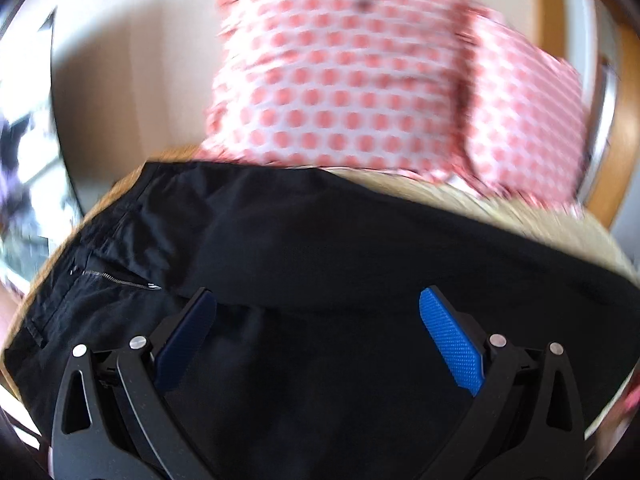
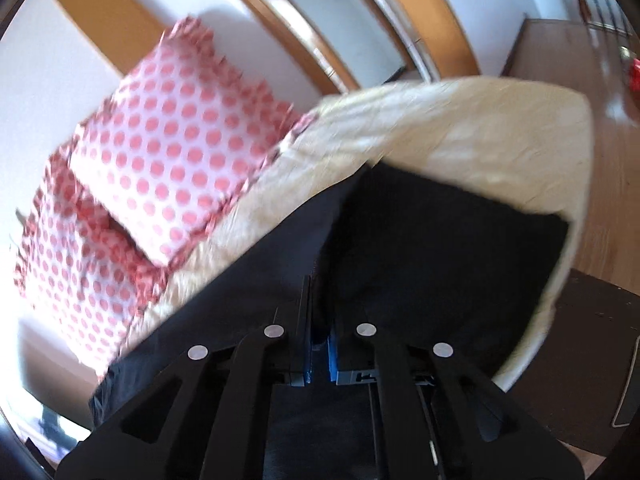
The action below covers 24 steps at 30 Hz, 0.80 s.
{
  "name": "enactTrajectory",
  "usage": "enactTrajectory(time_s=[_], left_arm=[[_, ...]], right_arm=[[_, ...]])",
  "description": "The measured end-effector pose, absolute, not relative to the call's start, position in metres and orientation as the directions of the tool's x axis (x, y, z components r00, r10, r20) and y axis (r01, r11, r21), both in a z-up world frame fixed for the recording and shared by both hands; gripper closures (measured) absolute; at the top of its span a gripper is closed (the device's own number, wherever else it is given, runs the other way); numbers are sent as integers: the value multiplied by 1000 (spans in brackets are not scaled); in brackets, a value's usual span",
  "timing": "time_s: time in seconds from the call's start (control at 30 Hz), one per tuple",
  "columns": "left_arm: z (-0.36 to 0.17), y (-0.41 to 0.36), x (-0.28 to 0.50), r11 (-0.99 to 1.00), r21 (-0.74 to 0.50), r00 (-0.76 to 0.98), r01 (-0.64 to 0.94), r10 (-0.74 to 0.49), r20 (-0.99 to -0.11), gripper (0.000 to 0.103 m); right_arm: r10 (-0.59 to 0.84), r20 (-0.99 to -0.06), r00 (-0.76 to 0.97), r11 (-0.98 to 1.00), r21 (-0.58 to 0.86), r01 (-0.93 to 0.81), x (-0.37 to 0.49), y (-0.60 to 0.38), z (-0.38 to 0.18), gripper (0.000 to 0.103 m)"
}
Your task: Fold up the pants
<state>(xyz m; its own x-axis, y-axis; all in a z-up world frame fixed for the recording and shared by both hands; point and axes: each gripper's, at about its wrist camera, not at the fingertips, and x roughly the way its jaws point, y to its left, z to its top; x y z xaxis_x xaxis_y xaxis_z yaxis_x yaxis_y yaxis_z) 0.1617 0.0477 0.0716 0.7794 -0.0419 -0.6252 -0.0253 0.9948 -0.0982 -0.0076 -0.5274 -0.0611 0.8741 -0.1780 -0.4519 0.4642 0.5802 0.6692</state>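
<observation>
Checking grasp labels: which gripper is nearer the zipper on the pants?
Left. The left gripper hangs open just beside the zipper; the right gripper is shut on the pants, with no zipper in its view.

Left gripper (image 1: 318, 300): black plastic linkage arms with triangular cut-outs, each side pinned by two round silver rivets. Its fingers carry bright blue pads (image 1: 452, 344) with a fine knurled, diamond-dotted texture; the other pad sits in shadow and reads dark navy. Over to the right gripper (image 2: 316, 320): same matte black arms, same cut-outs, four silver rivet heads in a row. Slim black finger bars run forward, blue pads (image 2: 332, 356) showing at the base, above small grey mounting blocks.
</observation>
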Motion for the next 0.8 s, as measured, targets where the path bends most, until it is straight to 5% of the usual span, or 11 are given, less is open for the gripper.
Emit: enactTrajectory(time_s=[0.27, 0.37, 0.5, 0.6, 0.73, 0.8], left_arm=[[82, 128, 278, 949, -257, 691, -185, -61, -720, 4], [78, 141, 333, 944, -228, 640, -241, -22, -768, 18], [60, 154, 384, 915, -260, 559, -308, -47, -828, 23], [43, 161, 409, 883, -293, 506, -366, -76, -859, 44], [25, 170, 415, 824, -390, 505, -411, -151, -850, 90], [25, 175, 406, 802, -424, 531, -420, -161, -832, 95]], right_arm=[[-194, -478, 857, 549, 671, 499, -7, -542, -72, 97], [-177, -492, 853, 534, 680, 503, -4, -544, -78, 97], [-161, -503, 849, 531, 681, 504, -3, -545, -83, 97], [-170, -506, 845, 552, 662, 507, -2, -543, -80, 97], [-181, -499, 847, 587, 637, 500, 1, -542, -72, 97], [-186, -492, 851, 608, 623, 492, 3, -542, -67, 97]])
